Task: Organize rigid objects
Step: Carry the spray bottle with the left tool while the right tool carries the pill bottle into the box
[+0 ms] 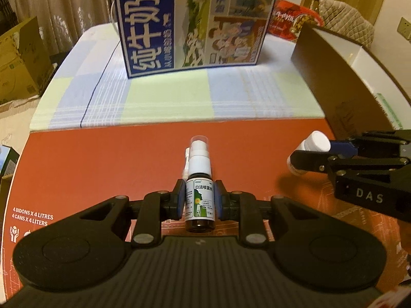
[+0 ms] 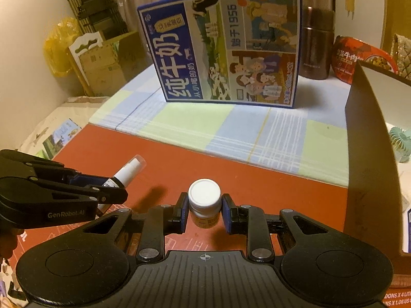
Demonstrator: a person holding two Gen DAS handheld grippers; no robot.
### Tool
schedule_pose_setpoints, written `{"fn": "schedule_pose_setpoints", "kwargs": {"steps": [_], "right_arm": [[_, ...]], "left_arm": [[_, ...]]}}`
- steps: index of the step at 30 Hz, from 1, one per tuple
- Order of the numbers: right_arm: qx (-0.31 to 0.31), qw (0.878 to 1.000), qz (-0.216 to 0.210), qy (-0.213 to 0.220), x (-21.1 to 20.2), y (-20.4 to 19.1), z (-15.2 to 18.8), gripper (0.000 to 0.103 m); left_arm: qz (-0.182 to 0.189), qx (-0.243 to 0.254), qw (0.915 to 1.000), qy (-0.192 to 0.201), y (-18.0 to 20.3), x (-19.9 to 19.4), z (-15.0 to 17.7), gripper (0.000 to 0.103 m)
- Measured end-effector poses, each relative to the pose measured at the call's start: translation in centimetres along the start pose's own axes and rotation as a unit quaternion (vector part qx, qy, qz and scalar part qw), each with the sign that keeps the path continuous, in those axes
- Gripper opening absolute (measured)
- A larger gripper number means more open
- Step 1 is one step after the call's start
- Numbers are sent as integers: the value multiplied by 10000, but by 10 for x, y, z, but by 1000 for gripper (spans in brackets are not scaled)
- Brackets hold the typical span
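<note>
My left gripper point(image 1: 199, 200) is shut on a small brown spray bottle point(image 1: 199, 187) with a white nozzle, a clear cap and a green-and-white label; it hangs above the red cardboard sheet point(image 1: 102, 169). My right gripper point(image 2: 204, 211) is shut on a small white-capped pill bottle point(image 2: 204, 201), also lifted off the red cardboard sheet point(image 2: 269, 187). In the left wrist view the right gripper point(image 1: 305, 154) with the pill bottle point(image 1: 314, 142) shows at the right. The right wrist view has the left gripper point(image 2: 115, 187) and the spray bottle point(image 2: 128, 170) at its left.
A tall blue milk carton box point(image 1: 190, 20) point(image 2: 226, 48) stands on the checked cloth point(image 1: 179, 97) behind the red sheet. An open brown cardboard box point(image 1: 341, 77) point(image 2: 370, 138) sits at the right. A brown flask point(image 2: 317, 43) and a red food bowl point(image 2: 359, 56) stand behind.
</note>
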State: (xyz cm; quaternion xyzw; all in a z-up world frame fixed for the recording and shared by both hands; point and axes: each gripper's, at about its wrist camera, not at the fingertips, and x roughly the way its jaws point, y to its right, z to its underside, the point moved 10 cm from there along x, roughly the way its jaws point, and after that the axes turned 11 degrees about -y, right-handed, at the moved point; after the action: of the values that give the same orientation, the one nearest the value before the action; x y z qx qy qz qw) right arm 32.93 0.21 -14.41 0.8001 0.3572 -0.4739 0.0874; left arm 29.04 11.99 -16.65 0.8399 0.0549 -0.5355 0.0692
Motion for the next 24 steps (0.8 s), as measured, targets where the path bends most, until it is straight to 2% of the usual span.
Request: {"fn": "schedule_pose_setpoints", "kwargs": {"steps": [11,24], "right_arm": [[150,9995,32,271,-39,6,7,23],[534,9962,189,660,-103,44,17,23]], "left_arm": [[213,226,9989,361,34,-40,-5,20],[695,753,9910,862,112,-85,-27,20]]}}
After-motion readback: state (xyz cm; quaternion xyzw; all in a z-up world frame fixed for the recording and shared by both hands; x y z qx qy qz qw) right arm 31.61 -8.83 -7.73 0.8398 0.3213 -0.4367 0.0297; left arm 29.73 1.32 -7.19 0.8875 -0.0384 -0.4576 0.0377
